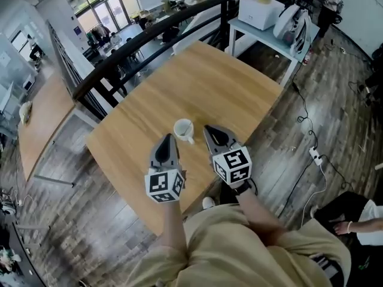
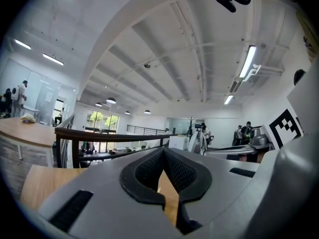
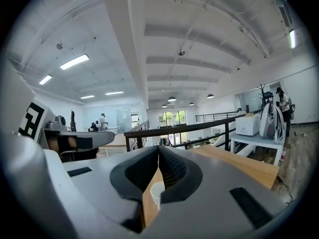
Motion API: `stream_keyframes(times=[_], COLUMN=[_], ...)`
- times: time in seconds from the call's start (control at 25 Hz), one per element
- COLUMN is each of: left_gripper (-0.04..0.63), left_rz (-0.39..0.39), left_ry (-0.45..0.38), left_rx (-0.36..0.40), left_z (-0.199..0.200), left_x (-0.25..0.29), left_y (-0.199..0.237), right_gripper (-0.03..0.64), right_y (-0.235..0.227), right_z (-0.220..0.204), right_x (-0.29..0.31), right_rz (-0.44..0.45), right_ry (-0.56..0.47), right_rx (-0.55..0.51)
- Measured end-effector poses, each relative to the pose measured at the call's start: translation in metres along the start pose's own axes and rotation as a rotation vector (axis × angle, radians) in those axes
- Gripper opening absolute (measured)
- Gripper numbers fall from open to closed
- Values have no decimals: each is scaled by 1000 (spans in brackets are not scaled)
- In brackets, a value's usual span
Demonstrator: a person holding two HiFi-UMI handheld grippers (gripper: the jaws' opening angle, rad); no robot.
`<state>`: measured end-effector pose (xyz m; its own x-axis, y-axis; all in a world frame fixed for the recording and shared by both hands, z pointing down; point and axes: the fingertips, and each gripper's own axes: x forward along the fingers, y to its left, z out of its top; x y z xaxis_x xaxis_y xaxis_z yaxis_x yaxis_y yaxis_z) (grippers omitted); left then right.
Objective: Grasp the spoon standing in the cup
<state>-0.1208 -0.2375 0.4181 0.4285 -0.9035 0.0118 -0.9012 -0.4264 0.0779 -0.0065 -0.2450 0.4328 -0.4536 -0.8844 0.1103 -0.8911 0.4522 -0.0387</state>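
Note:
A white cup [image 1: 183,128] stands on the wooden table [image 1: 197,82], near its front edge. I cannot make out a spoon in it from the head view. My left gripper [image 1: 168,138] is just left of the cup and a little nearer to me, with its jaws shut and nothing between them. My right gripper [image 1: 208,129] is just right of the cup, also shut and empty. In the right gripper view the cup [image 3: 156,193] shows low in the gap behind the closed tips of the right gripper [image 3: 158,149]. The left gripper [image 2: 163,151] points over bare table.
A black railing [image 1: 155,31] runs along the table's far left side. A white side table [image 1: 263,37] with a white box [image 1: 260,11] stands at the back right. Cables and a power strip [image 1: 314,154] lie on the floor at the right. A seated person's hand [image 1: 347,226] shows at lower right.

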Motion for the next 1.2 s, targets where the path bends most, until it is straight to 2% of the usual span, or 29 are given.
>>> stream_keyframes(times=[0.28,0.68,0.96,1.2], left_gripper=[12,12,12,12], left_rz=[45,126,134,149], left_ry=[23,90,118,136], left_rx=[-31,-49,-91,-96], left_z=[-23,-60,-79,-88], left_x=[26,45,59,76], left_y=[22,43,55,63], right_gripper=[15,17,17,17], right_y=[-10,-16,-17,-25], right_z=[-16,-62,-93,-123], right_x=[43,82,101,121], right_rz=[54,111,140,157], right_ry=[45,153,229,308], right_rx=[-12,6,4,9])
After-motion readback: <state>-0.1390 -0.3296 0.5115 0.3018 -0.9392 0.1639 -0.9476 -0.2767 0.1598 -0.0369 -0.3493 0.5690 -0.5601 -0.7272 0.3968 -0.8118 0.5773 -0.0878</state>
